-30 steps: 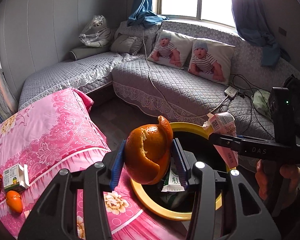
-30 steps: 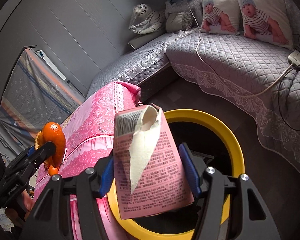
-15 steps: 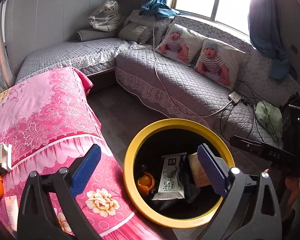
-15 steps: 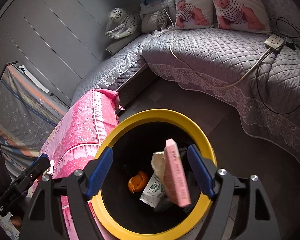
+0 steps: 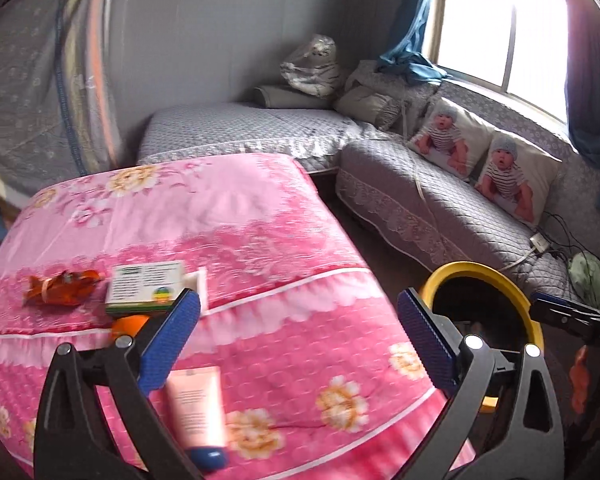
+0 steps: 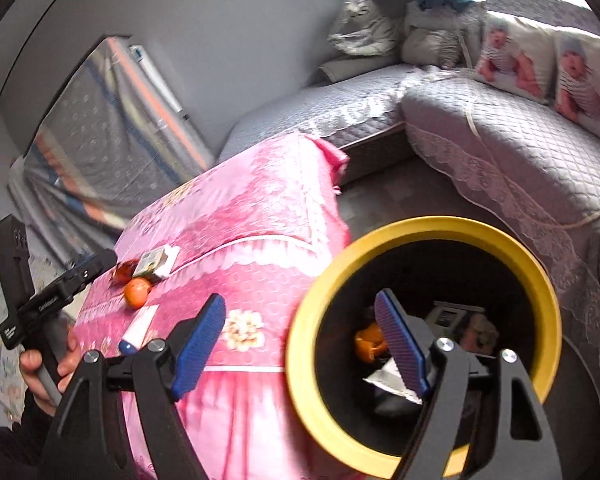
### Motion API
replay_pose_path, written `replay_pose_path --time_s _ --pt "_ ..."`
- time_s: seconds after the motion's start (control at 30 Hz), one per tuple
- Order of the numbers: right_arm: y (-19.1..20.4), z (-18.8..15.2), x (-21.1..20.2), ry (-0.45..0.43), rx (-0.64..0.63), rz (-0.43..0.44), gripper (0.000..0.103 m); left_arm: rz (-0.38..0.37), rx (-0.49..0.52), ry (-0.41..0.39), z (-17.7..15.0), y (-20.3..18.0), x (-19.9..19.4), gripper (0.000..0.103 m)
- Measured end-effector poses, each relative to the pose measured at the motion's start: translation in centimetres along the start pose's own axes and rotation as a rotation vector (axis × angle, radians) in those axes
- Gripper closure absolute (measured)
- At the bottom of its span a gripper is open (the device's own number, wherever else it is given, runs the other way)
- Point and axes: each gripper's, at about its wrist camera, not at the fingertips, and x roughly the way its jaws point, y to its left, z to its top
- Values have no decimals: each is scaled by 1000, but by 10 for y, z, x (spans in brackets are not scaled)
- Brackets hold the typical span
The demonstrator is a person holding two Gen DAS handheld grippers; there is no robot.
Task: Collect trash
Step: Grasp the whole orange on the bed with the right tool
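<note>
Left wrist view: a pink flowered cover [image 5: 236, 216] over a raised surface is seen past the left gripper [image 5: 298, 334].
Left gripper: its blue pads are spread wide with nothing between them; the jaws have just been opening.
Pink tube [image 5: 198, 408]: it is laid nearest on the cover, just behind the left pad, with its blue cap [image 5: 208, 458] toward the near edge.
Orange fruit [image 5: 130, 326]: it is partly hidden behind the left pad, just near of the carton.
Green and white carton [image 5: 146, 288]: it is laid flat on the cover, farther than the tube, with one end flap open to the right.
Orange wrapper [image 5: 62, 288]: it is laid just left of the carton.
Right gripper [image 6: 300, 344]: its blue pads are parted and nothing is held; the jaws have just been opening.
Bin [image 6: 424, 226]: a yellow-rimmed, dark-walled bin is set on the floor, right of the cover and near the sofa; the right pad is seen over its mouth.
Bin contents: orange peel [image 6: 368, 342] and a white packet [image 6: 386, 376] are seen at the bottom, with other packs too blurred to tell.
Person's hand [image 6: 40, 368]: it is wrapped round the left gripper's handle at the left edge of the right wrist view.
Grey sofa [image 5: 440, 200]: a quilted corner sofa is set farthest, with two baby-print pillows [image 5: 484, 168] under a window [image 5: 500, 20].
</note>
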Motion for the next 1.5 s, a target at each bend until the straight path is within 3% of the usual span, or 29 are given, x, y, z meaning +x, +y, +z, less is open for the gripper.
replay_pose_path --time_s 0.17,0.27,0.4,0.6,0.8,1.07,1.17,1.33,1.4,1.5 --pt "102 2 63 129 -182 145 29 197 -106 -36 -32 102 -48 8" --pt "158 -1 95 170 -281 170 29 280 -189 -52 -55 149 -76 8" --pt "218 -7 135 224 -383 180 29 313 -269 -62 -84 189 -102 8" --pt "274 -8 192 283 -472 82 29 303 -308 -90 -108 209 -122 8" --pt "282 -4 245 366 -455 -22 29 301 -303 -113 -118 217 -130 8" --pt "293 -6 285 421 -456 -66 30 302 -326 -100 -131 230 -138 8" --pt "294 -4 291 430 -456 -88 44 308 -330 -93 -133 231 -138 8" --pt "291 -2 293 458 -440 -72 55 303 -309 -70 -131 224 -134 8" --pt "288 -1 290 471 -426 -50 65 295 -293 -57 -128 217 -130 8" --pt "278 2 283 504 -379 8 68 270 -270 -43 -122 204 -125 8"
